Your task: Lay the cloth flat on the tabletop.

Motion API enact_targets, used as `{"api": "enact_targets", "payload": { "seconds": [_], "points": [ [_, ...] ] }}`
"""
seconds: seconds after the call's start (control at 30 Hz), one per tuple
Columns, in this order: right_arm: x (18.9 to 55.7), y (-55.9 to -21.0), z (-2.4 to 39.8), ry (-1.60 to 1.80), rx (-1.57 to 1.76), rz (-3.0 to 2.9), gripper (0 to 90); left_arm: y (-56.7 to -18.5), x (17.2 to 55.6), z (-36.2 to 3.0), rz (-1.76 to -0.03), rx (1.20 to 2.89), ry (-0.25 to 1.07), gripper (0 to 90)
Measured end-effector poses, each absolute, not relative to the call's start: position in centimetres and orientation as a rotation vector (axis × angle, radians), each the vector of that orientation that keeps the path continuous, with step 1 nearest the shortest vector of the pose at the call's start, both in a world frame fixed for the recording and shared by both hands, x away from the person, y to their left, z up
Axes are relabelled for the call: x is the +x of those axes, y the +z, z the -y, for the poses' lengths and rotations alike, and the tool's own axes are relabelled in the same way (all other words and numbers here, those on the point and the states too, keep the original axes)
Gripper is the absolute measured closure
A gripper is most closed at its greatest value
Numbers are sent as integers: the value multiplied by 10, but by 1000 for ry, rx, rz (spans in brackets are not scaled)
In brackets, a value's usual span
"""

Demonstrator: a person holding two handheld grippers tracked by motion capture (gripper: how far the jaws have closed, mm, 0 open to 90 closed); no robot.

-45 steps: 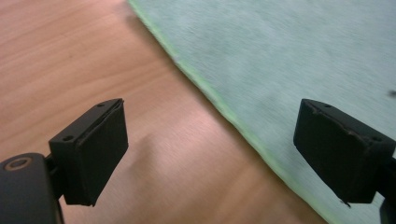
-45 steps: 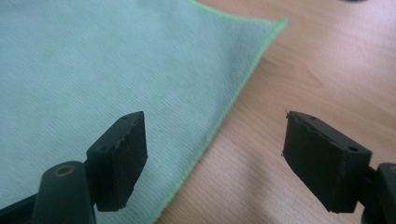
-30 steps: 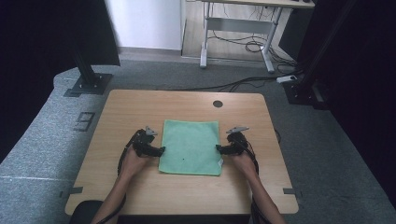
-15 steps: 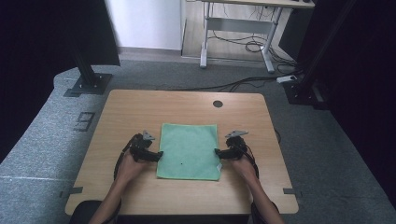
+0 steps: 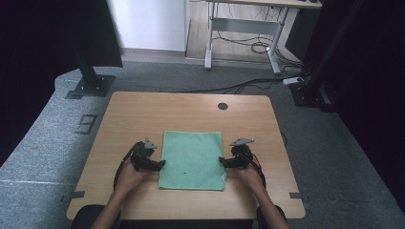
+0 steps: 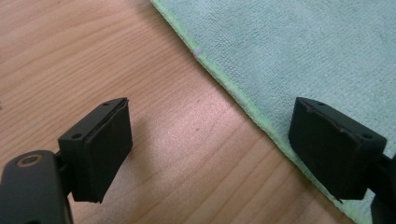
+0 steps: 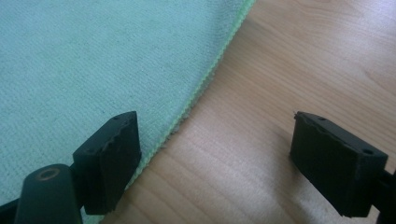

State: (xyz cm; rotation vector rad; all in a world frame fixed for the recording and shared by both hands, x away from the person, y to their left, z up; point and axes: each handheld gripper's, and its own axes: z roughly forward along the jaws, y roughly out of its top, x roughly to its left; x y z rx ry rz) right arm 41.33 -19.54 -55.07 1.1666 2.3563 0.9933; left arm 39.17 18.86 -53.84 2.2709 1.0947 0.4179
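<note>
Claws are both standing open, gripping nothing: your left claw and right claw are sliding back toward you along the green cloth's side edges, nearing its near corners, likely for a fold. Cloth is lying flat mid-desk, at 3 o'clock from the left claw, 9 o'clock from the right.
</note>
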Motion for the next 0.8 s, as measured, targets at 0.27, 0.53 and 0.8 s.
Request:
{"api": "enact_targets", "payload": {
  "seconds": [0.27,0.53,0.8],
  "points": [
    [410,-546,195,994,1136,-2378,199,-530,386,-190,-1066,2249,413,107],
    [398,-538,209,1033,1149,-2364,162,-521,368,-207,-1031,2233,410,73],
    [385,-543,231,986,1184,-2370,124,-529,357,-227,-1060,2236,378,51]
  ]
}}
